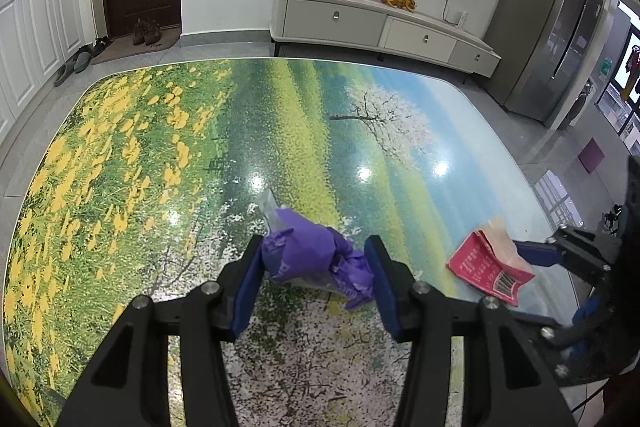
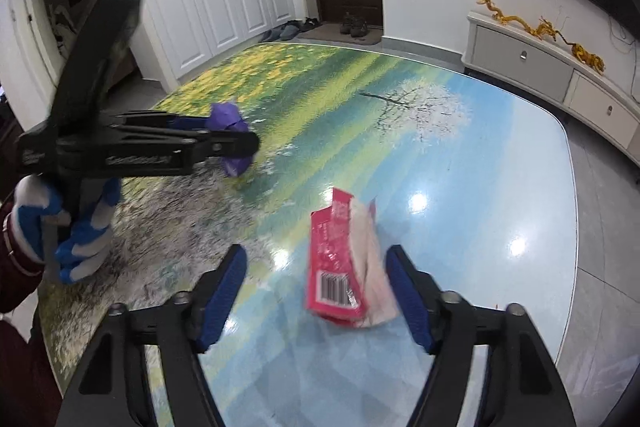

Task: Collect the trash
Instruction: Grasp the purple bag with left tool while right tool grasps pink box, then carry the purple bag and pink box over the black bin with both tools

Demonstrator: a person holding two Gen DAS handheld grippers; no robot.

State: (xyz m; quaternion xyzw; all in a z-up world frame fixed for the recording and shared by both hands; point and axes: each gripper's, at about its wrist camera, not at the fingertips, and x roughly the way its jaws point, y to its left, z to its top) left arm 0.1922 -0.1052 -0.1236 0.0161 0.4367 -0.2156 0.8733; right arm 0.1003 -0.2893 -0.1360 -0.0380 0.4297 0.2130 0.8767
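A broad, glossy surface (image 1: 280, 131) printed with a meadow, yellow flowers and a blossoming tree fills both views, its sheen throwing back ceiling lights; no bin or bag for the rubbish shows anywhere, so the collecting looks barely begun, with two pieces picked out and neither yet carried off. The larger piece is a red packet (image 2: 340, 259), flat and rectangular, torn open at the far end, barcode near the close end, with pale crinkled lining or tissue spilling along its right side. It sits between the pads of the right tongs (image 2: 316, 295), touching or nearly touching the right pad while the left pad stands well clear, so these tongs are open around it, not clamped; motion blur makes the contact hard to judge. The smaller piece is a crumpled purple wrapper (image 1: 312, 255), soft and creased, with a clear plastic tail poking out behind. The left tongs (image 1: 316, 279) are closed on it, both blue pads pressing its sides, seemingly lifted just off the surface.
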